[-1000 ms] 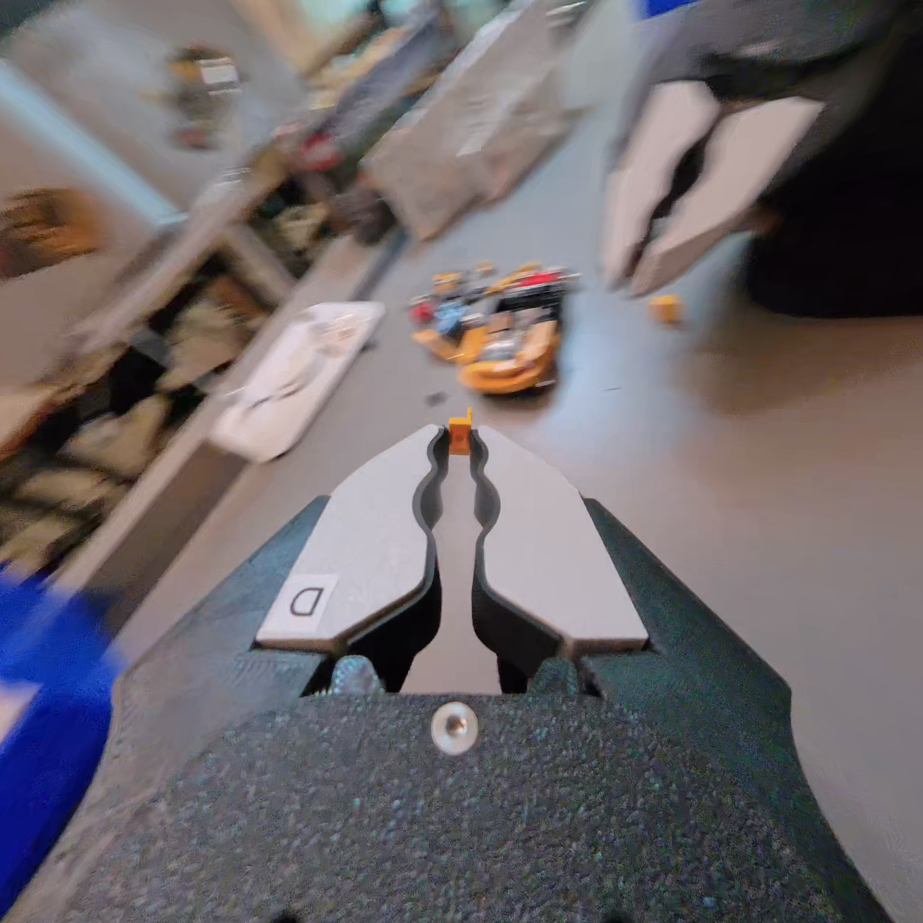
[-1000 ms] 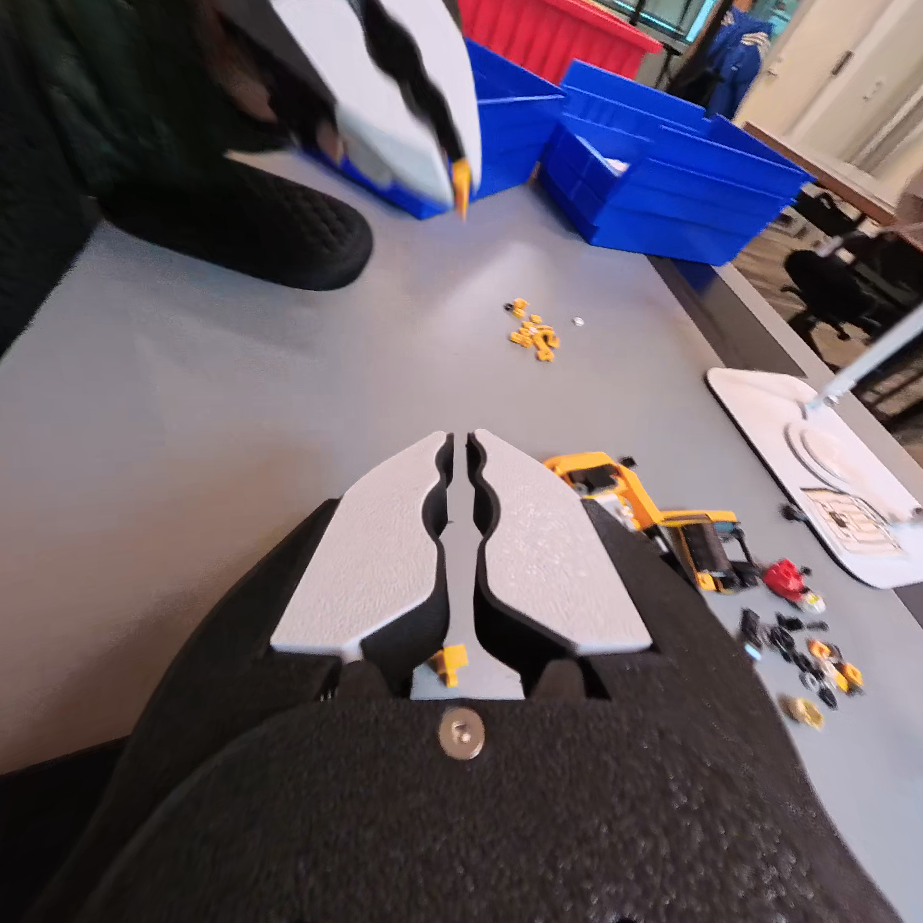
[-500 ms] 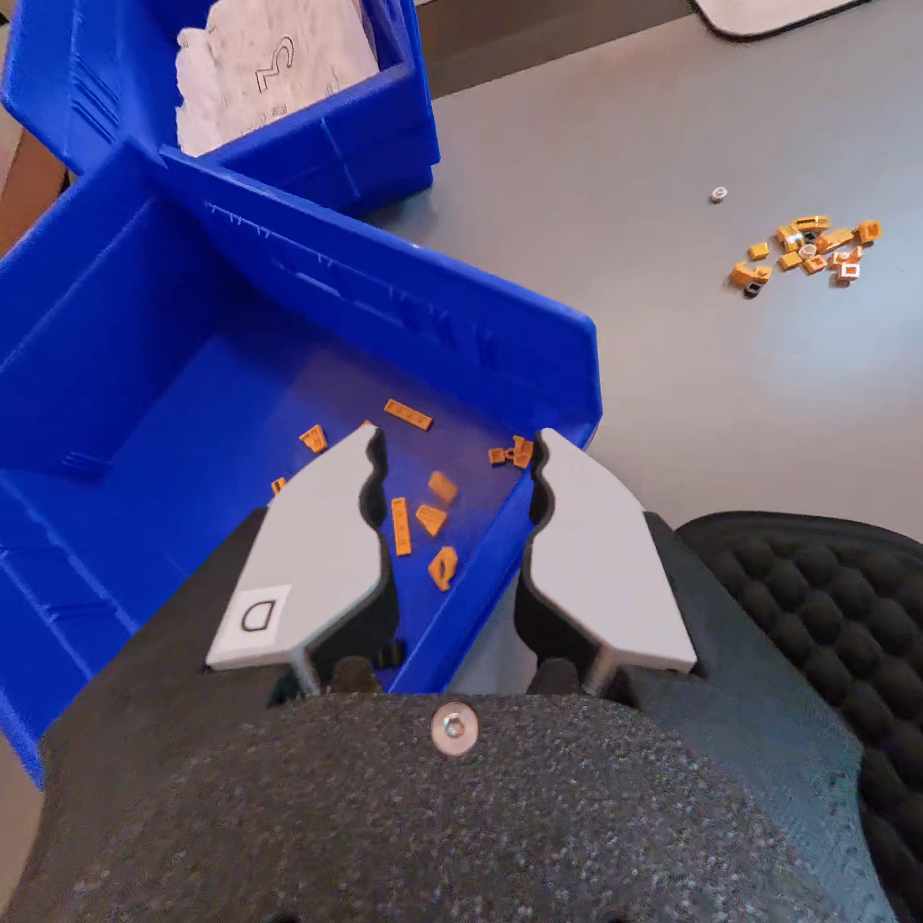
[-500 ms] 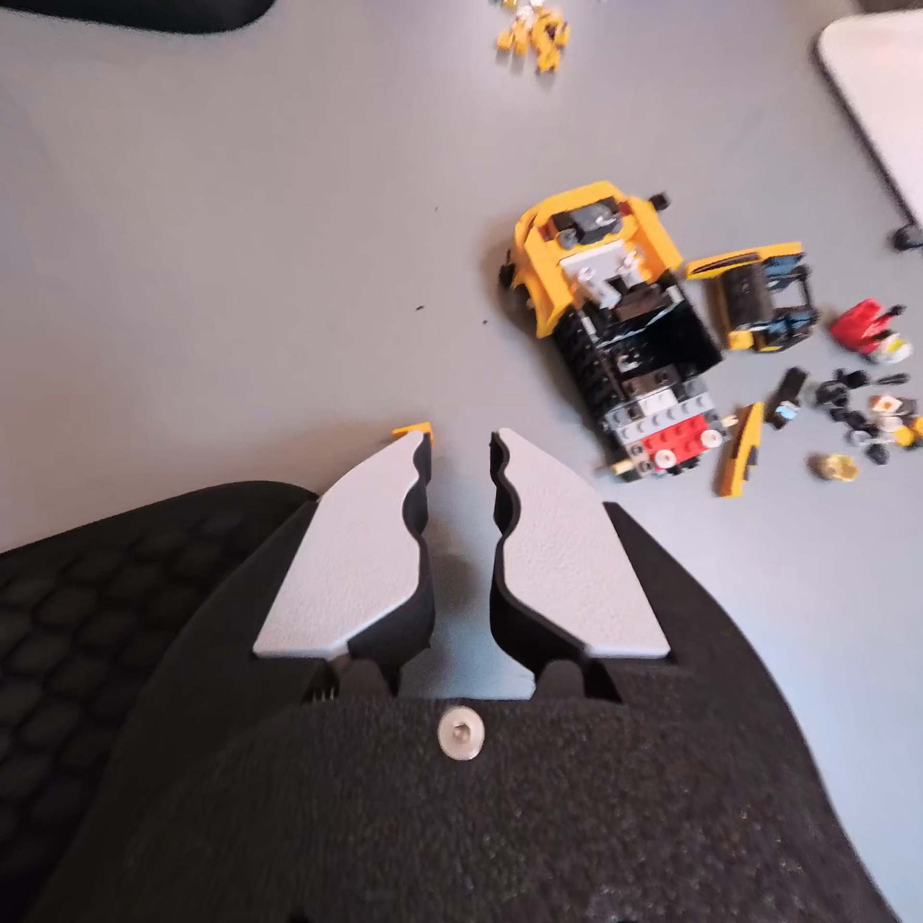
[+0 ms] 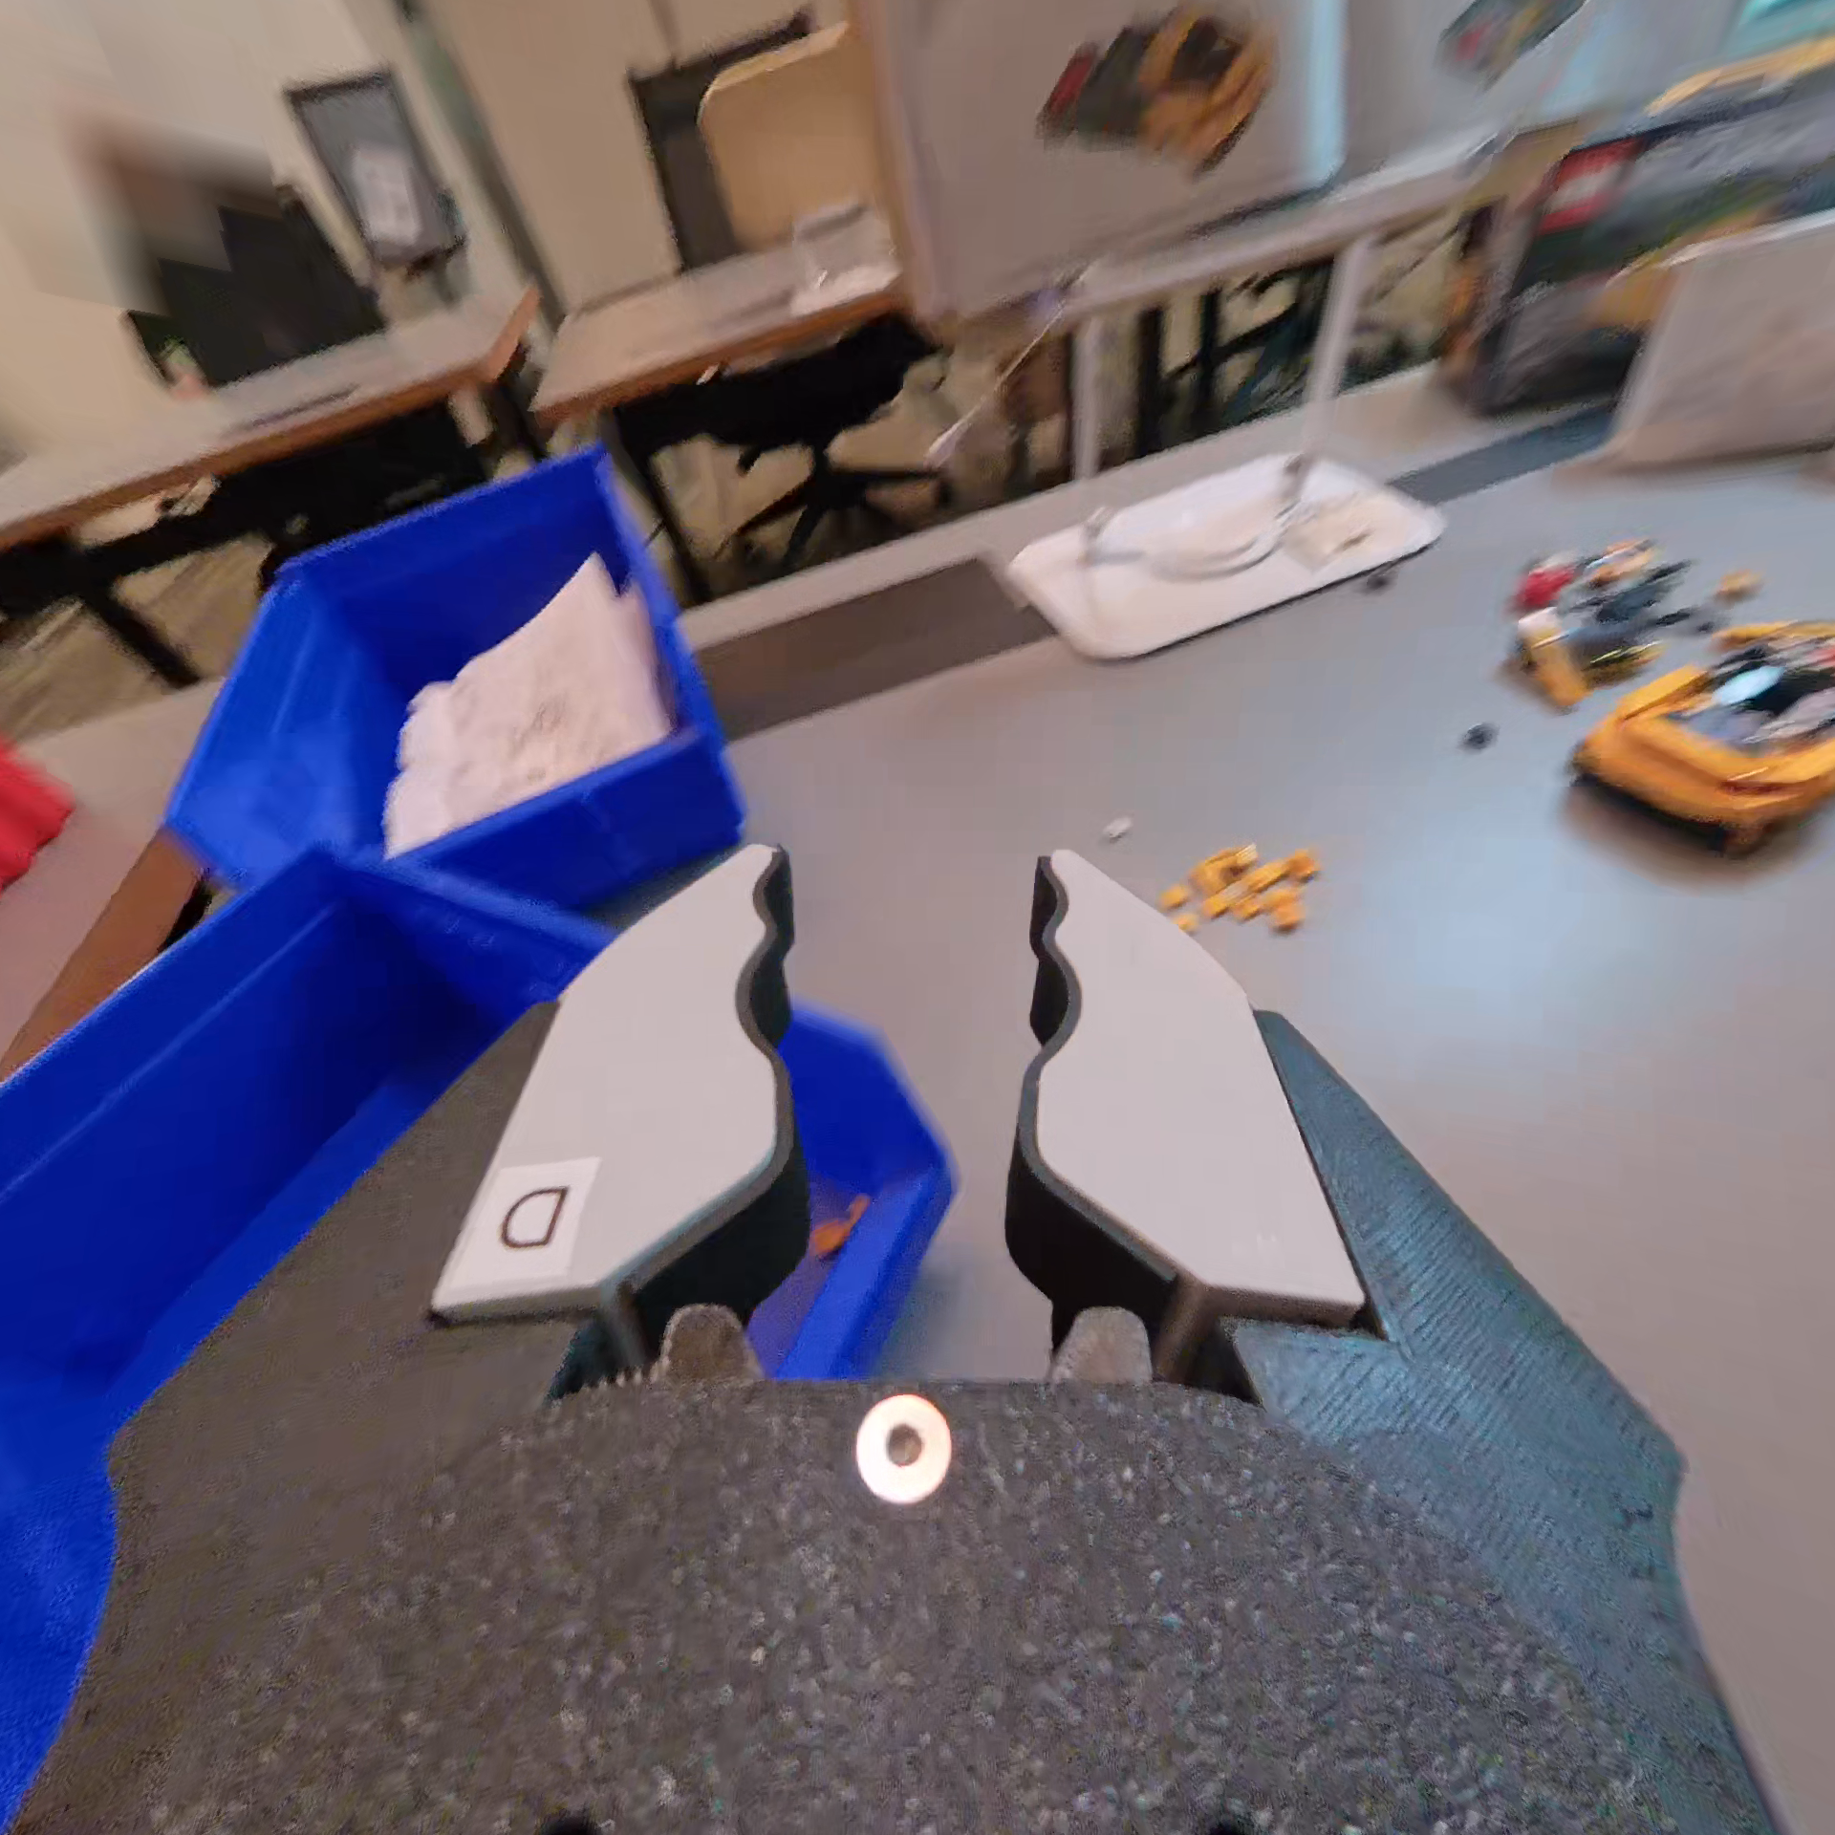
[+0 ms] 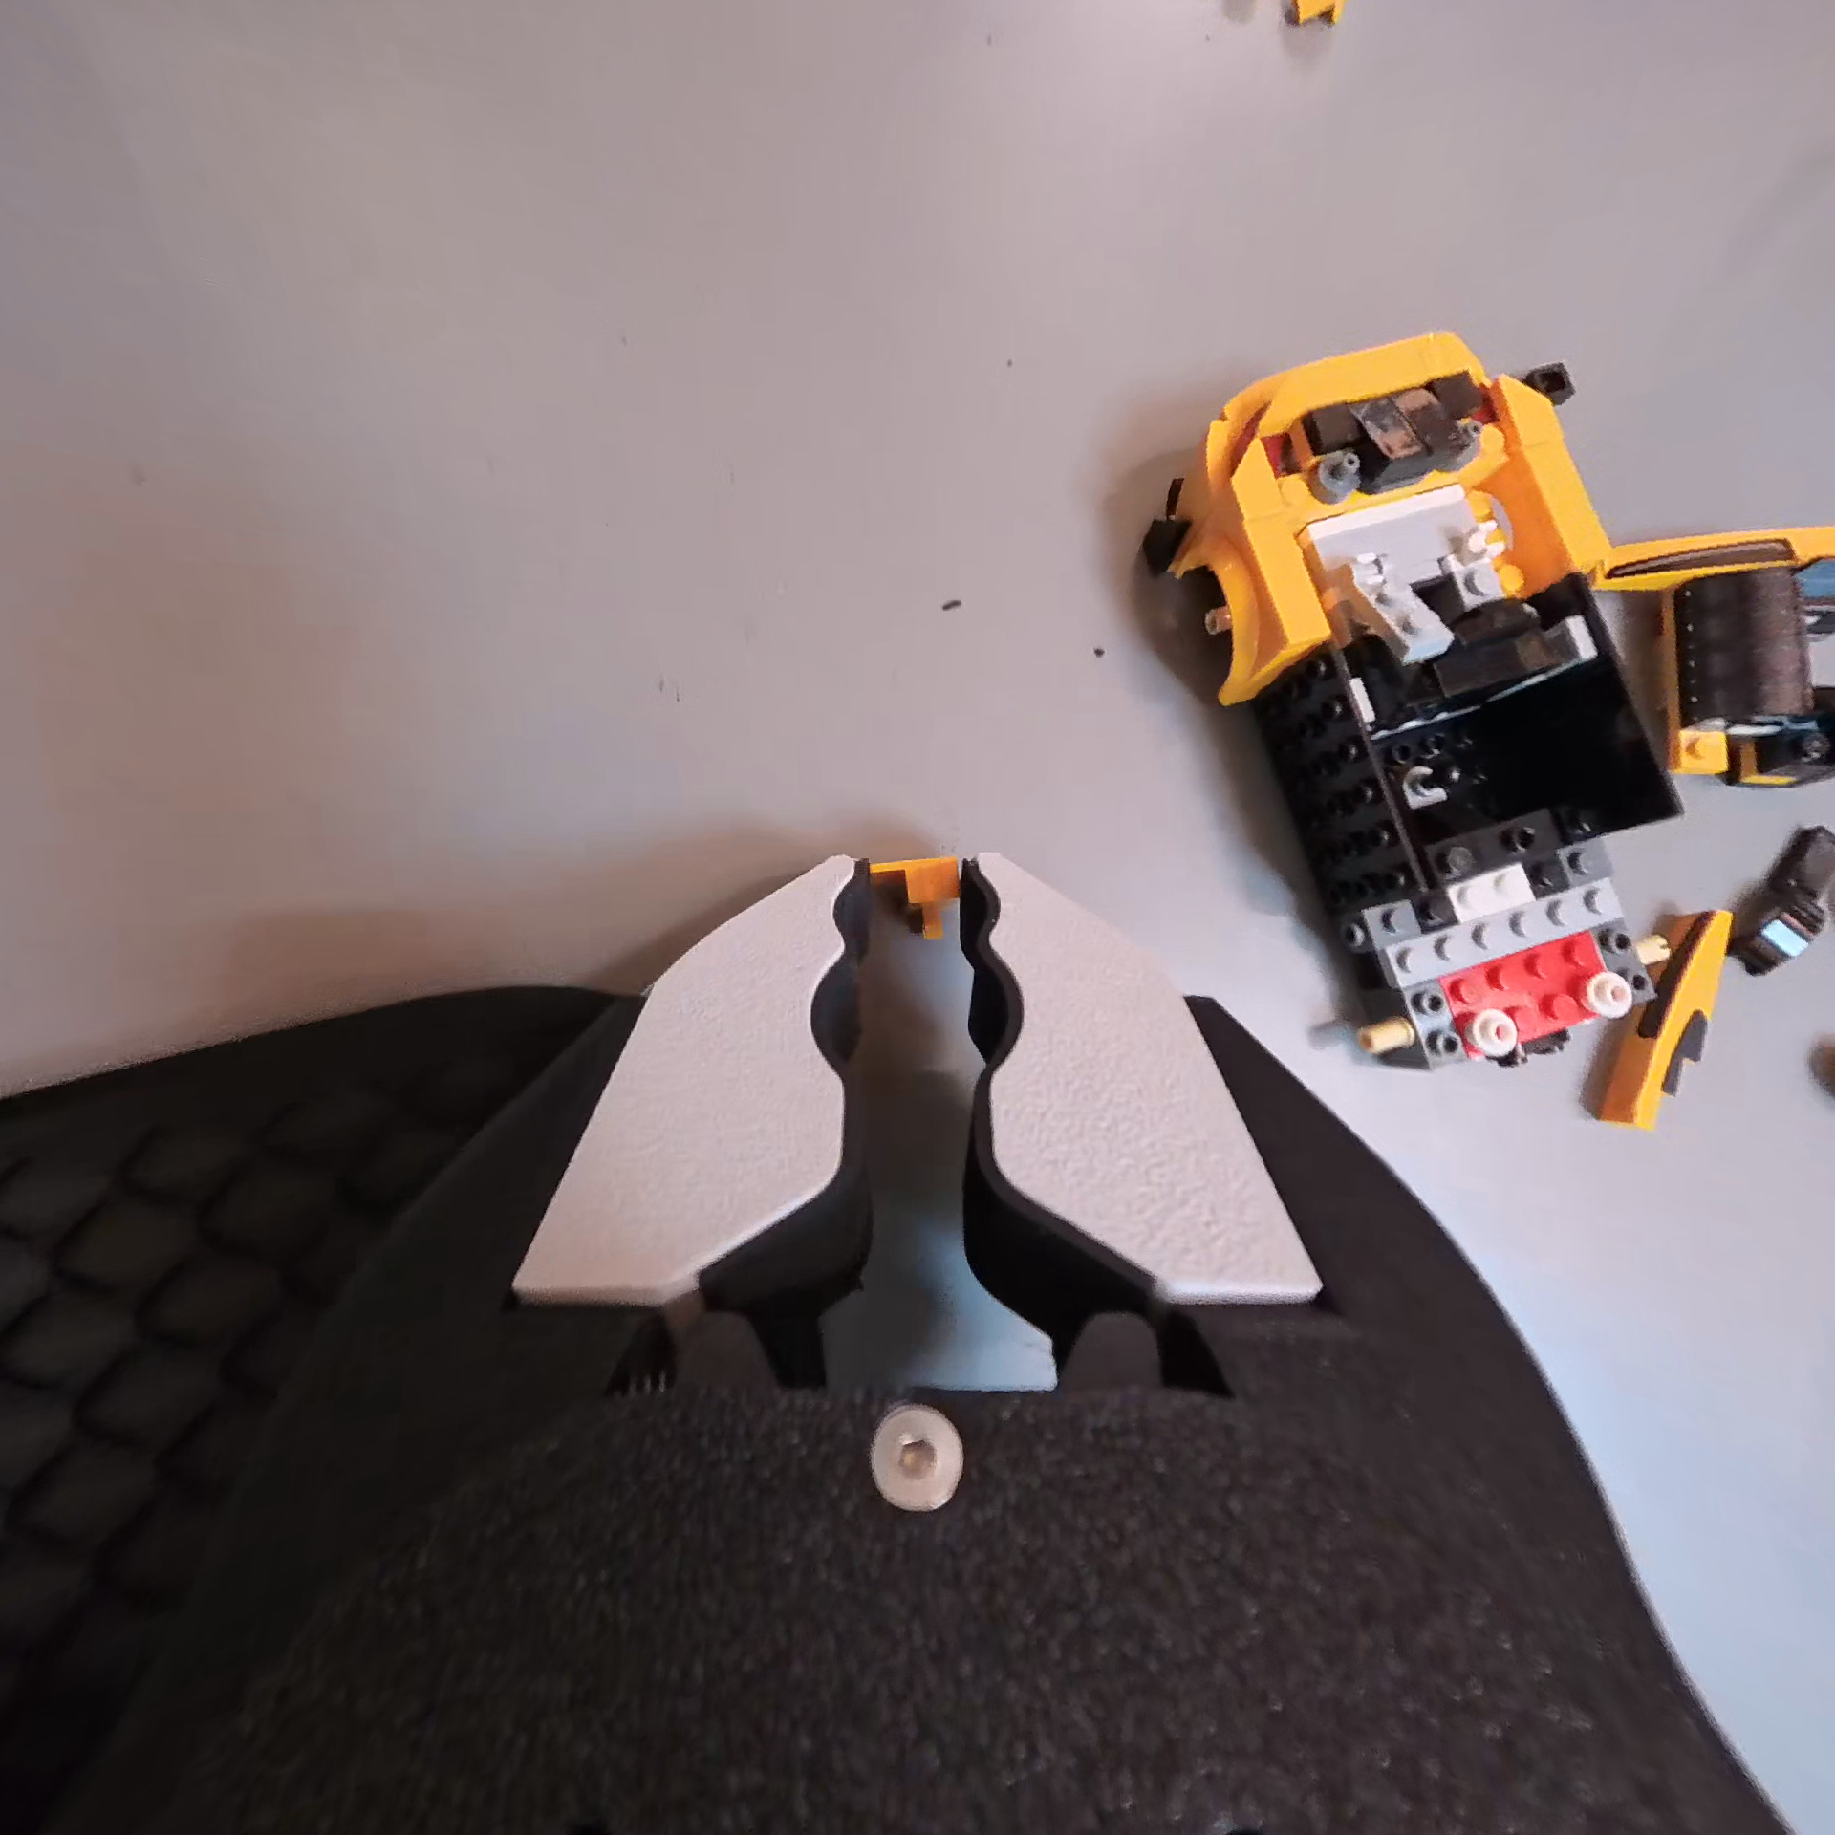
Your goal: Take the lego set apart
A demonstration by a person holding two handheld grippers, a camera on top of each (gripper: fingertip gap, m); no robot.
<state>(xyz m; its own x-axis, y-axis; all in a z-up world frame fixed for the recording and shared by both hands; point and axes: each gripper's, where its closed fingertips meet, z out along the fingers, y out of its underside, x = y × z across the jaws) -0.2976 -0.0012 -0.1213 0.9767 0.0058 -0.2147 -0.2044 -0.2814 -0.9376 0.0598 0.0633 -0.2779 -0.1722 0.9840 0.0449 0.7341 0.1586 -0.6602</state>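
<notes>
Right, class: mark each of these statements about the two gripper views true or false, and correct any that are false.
1. The left gripper is open and holds nothing. True.
2. The right gripper has a small orange lego piece between its fingertips. True.
3. The partly dismantled lego car lies inside a blue bin. False: it lies on the grey table.
4. The farther blue bin holds white paper. True.
5. The small pile of orange pieces sits on the white tray. False: it sits on the bare table, nearer than the tray.
</notes>
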